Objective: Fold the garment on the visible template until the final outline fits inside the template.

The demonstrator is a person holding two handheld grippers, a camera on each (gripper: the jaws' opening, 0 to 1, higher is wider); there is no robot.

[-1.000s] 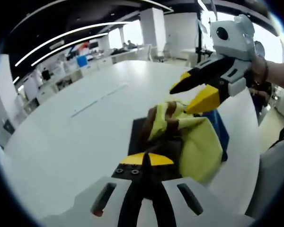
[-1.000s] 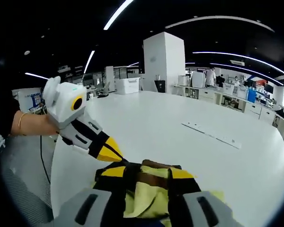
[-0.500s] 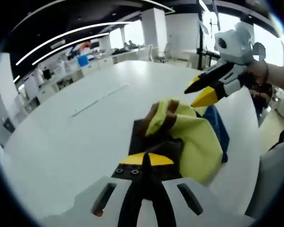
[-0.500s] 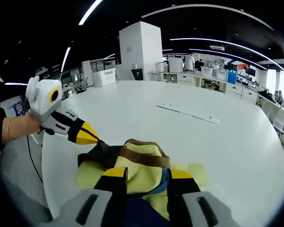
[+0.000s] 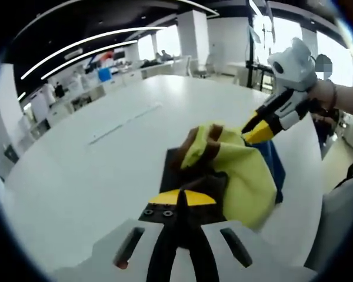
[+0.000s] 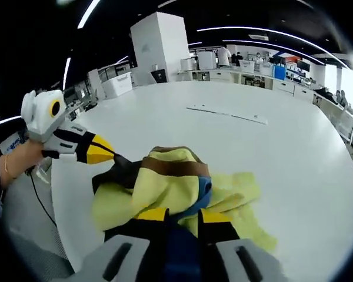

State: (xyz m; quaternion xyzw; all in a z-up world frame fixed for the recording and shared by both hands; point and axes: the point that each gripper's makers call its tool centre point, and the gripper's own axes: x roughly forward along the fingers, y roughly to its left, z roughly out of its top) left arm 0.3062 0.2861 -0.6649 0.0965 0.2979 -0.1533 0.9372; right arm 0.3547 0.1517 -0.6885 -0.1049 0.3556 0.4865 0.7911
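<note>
Two grippers, one bunched garment [image 6: 167, 185] on the table [image 6: 235, 141].
You pinch its dark edge with the left gripper [image 5: 181, 198] and its blue-yellow part with the right gripper [image 6: 182, 216], lifting to refold.

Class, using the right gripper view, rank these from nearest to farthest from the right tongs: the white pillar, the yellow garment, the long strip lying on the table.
1. The yellow garment, right at the right tongs, bottom centre.
2. The long strip, on the white table, beyond the garment, right of centre.
3. The white pillar, past the table's far edge, upper left.
</note>
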